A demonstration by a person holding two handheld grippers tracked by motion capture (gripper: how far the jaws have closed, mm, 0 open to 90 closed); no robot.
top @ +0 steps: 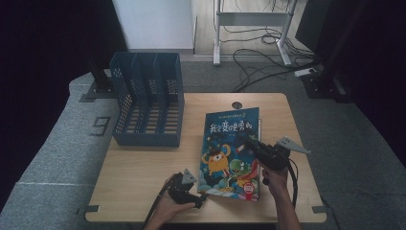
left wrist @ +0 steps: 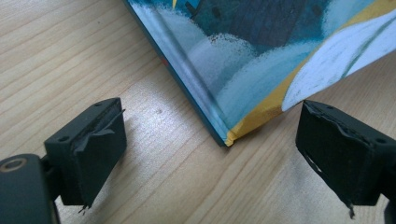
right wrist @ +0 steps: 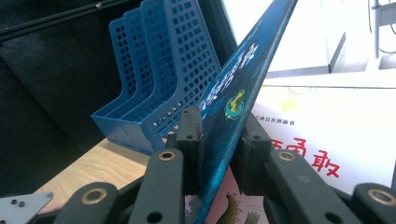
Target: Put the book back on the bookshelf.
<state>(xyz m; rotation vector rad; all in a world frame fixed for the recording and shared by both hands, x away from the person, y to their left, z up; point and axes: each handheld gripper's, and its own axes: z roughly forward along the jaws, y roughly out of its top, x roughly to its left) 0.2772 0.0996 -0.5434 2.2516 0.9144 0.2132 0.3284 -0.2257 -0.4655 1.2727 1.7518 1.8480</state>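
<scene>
On the pale wood-grain table [top: 139, 167], right hand-held gripper [right wrist: 219, 140] pinches the glossy hardcover book's [top: 232, 153] lifted front cover; left hand-held gripper [left wrist: 210, 144] released, straddling its bottom spine corner. Perforated blue plastic file rack [top: 148, 103] stands well apart.

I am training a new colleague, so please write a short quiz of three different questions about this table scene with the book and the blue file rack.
1. True or false: the right gripper has its fingers closed on the front cover of the picture book.
2. How many slots does the blue file rack have? A) two B) three C) five
3. Fill in: the left gripper is open, and the book's ______ lies between its fingers without touching them.

Key: 1 true; 2 B; 3 corner.
</scene>
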